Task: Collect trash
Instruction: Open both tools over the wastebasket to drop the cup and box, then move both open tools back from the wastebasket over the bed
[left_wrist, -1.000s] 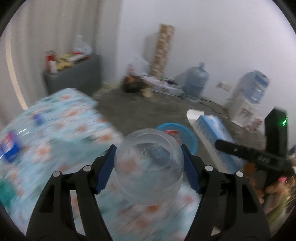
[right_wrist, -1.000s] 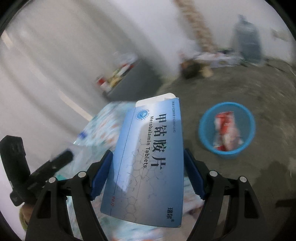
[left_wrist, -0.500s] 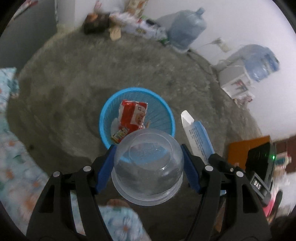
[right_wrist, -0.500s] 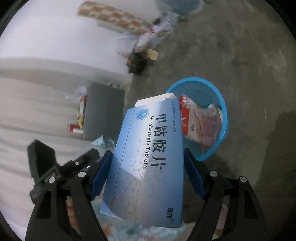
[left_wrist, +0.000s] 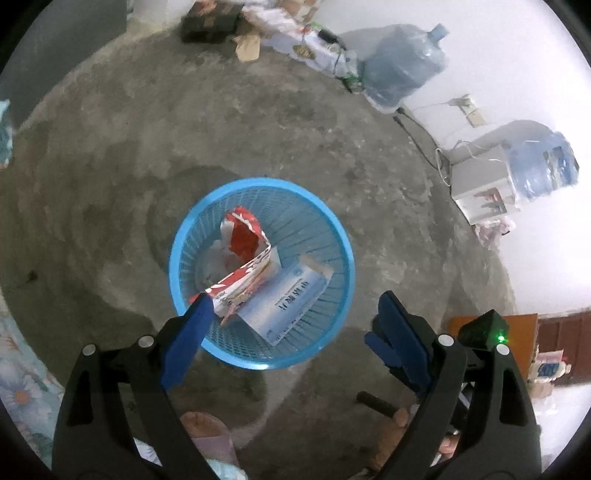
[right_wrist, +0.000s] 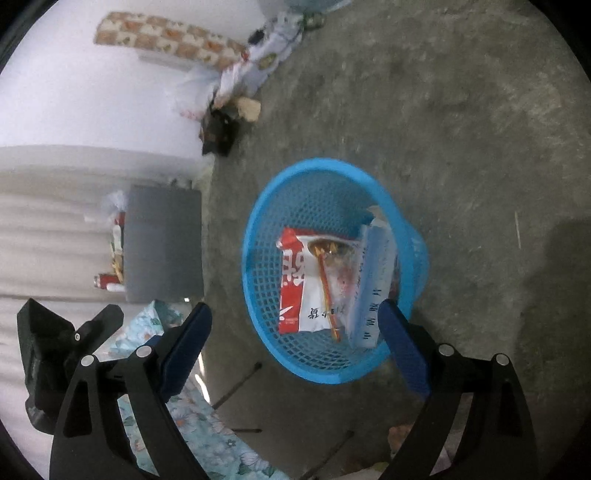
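- Releasing over the blue basket (left_wrist: 349, 258) is the step in hand: both grippers hang above it, pointing down at the grey floor (left_wrist: 110, 147).
- Jaws of the left gripper (left_wrist: 291, 325) are opening, already spread wide, with nothing between the blue pads; only the basket shows through the gap.
- Jaws of the right gripper (right_wrist: 295, 328) are opening too, spread wide and empty; the basket sits just beyond its right pad.
- Trash lies inside the basket: a blue-and-white tablet box (left_wrist: 288, 302) leans on the wall nearest the grippers, its flap end up, and a red-and-white snack wrapper (left_wrist: 243, 258) lies beside it, touching it.
- From the right wrist view the box (right_wrist: 371, 280) stands on edge against the basket wall, with the wrapper (right_wrist: 306, 284) flat next to it.
- A pale, see-through shape (left_wrist: 218, 258) shows under the wrapper; I cannot tell whether it is a clear cup or a bag.
- Doing this step well, as I judge it, means keeping both pairs of jaws wide until each piece has fully settled below the rim, so nothing catches on a pad and gets dragged out.
- Lifting straight up from the basket looks safest; a sideways sweep might clip the light rim and tip it.
- A person's foot (left_wrist: 207, 432) is near the basket, so it is best to pull the grippers away on the clear side.
- More trash may wait on the flowered cloth (right_wrist: 192, 435) at the frame edge; I cannot see any from here.
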